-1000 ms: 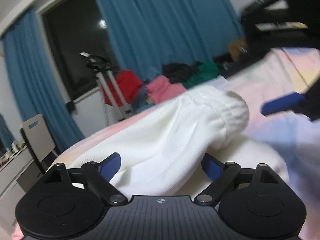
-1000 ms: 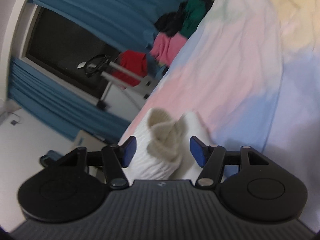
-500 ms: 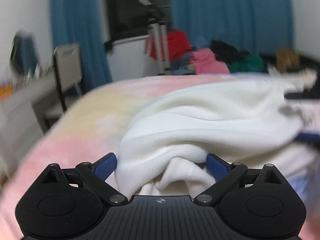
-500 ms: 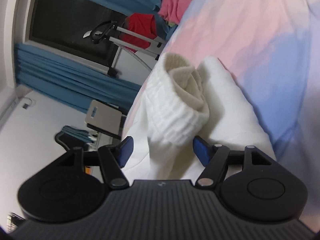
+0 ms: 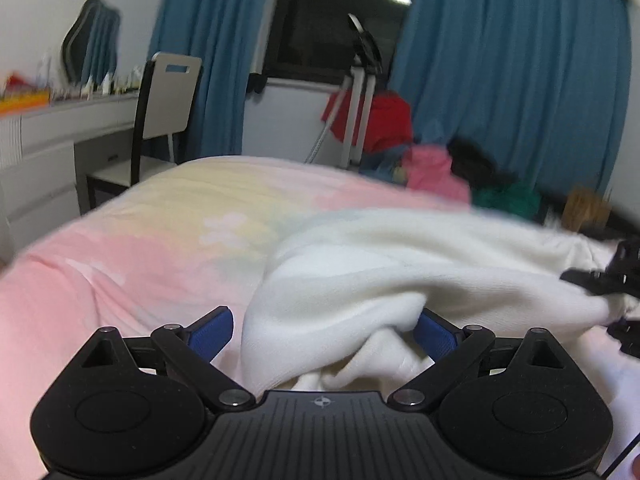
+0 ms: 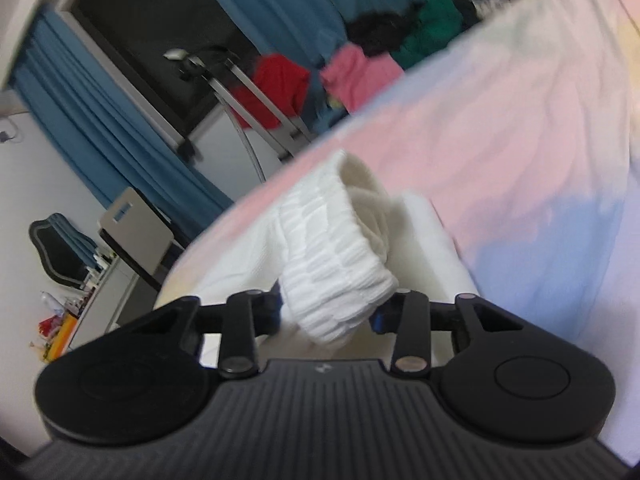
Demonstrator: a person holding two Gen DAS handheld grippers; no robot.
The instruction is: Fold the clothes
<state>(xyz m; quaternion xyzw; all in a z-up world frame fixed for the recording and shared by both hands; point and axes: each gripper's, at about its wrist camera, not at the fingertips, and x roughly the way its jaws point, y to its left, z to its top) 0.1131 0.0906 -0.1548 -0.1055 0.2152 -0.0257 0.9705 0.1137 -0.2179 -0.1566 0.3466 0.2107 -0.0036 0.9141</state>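
Note:
A white knit sweater lies bunched on the pastel bedspread. My left gripper is open, its blue pads on either side of a fold of the sweater. My right gripper has closed in on the sweater's ribbed cuff, which fills the gap between its fingers. The right gripper also shows at the right edge of the left wrist view, at the sweater's far end.
A pile of red, pink, black and green clothes lies past the bed by the blue curtains. A stand is near the window. A chair and white desk are left.
My right gripper's fingers have closed in from wide open onto the ribbed cuff. My left gripper has swung left along the sweater and stays open around a fold.

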